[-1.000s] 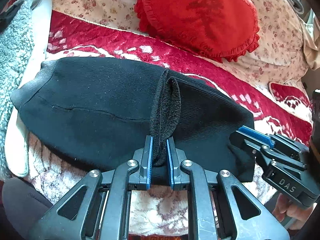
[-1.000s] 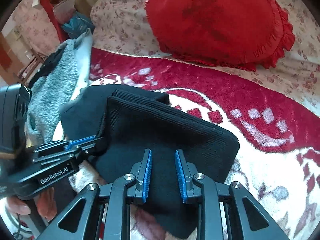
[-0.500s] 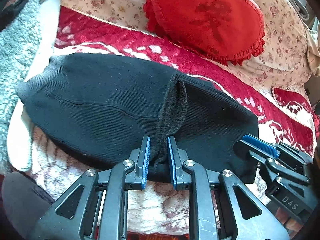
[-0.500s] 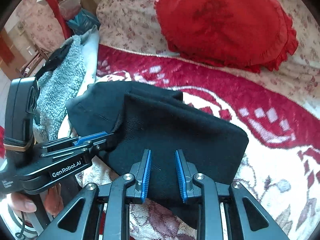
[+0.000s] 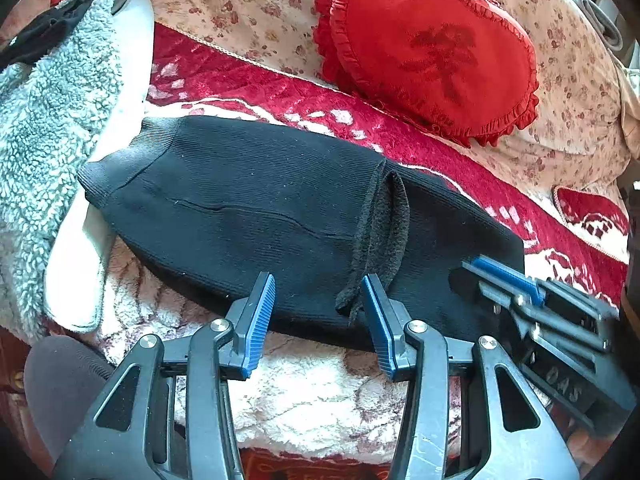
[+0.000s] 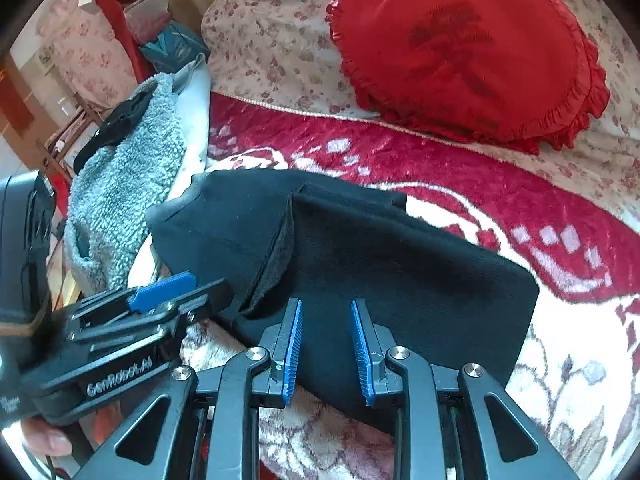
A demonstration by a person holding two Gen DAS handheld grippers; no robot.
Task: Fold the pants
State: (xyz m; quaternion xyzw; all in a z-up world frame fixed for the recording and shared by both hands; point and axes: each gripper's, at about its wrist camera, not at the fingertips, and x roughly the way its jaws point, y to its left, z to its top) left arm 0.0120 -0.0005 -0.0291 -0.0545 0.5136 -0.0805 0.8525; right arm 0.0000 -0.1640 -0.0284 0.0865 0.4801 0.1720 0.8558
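I am spreading my left gripper [image 5: 318, 312] off the fleecy cuff, my right gripper [image 6: 326, 344] hanging part-open and empty, leaving the folded black pants [image 5: 256, 216] flat on the red blanket [image 5: 248, 80] without dragging the fold.

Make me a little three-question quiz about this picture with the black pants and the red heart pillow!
1. True or false: the left gripper is clamped shut on the black pants.
2. What shape is the red pillow? A round, B heart, C square.
3. Fill in: the fluffy grey blanket lies to the ____ of the pants in the left wrist view.

Key: 1 false, its jaws have just been opening and the fold's edge lies loose between them; 2 B; 3 left.
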